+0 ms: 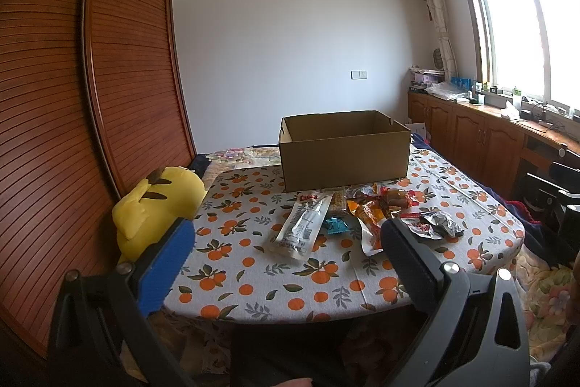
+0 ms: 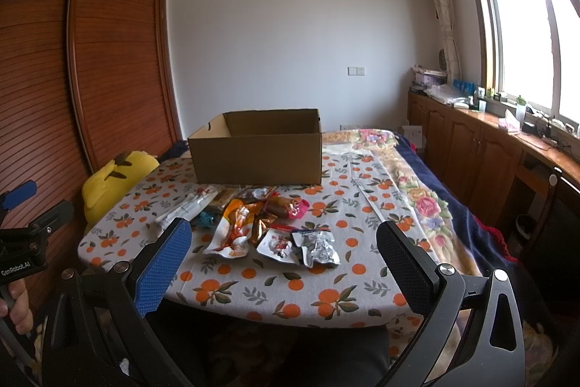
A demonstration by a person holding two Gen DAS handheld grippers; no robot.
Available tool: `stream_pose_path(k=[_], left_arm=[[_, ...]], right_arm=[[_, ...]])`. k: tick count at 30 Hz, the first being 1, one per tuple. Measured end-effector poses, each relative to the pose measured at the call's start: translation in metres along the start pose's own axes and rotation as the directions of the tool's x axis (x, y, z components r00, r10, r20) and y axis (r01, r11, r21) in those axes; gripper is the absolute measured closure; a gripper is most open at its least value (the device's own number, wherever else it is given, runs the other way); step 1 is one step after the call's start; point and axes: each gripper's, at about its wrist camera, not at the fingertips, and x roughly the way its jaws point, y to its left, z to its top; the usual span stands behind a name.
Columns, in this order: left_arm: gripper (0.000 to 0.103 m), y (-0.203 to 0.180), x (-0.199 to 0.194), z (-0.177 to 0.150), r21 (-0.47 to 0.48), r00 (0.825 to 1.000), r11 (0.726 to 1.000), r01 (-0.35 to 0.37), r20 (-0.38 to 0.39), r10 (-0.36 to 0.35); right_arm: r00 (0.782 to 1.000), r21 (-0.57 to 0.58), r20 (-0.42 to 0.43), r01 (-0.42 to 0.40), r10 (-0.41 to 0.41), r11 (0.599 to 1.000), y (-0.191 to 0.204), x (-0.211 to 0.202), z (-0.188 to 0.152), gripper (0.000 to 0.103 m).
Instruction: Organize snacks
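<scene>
Orange-print table (image 2: 326,281), snacks (image 2: 275,223) before cardboard box (image 2: 257,155), both claws wide open, empty

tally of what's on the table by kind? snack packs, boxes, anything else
Snack packs: about 8, overlapping in a pile so the count is approximate
Cardboard box: 1, open, nothing visible inside
Yellow plush toy: 1, at the table's edge
Grippers: 2, left and right, both open
Total: about 12
</scene>
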Motion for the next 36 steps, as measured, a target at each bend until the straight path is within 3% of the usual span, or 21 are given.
stream_pose_path(k=[23,36], left_arm=[[0.000,0.001,-0.001,0.000,0.001,1.000,1.000,0.002,-0.008,-0.002],[0.000,-0.003,0.037,-0.022,0.001,0.995,1.000,0.019,-0.101,-0.019]], right_arm=[[1.000,0.000,-0.005,0.000,0.000,1.000,0.001,0.000,0.002,0.000],[0.998,0.004,-0.066,-0.007,0.007,1.000,-0.008,0.026,-0.014,0.000]])
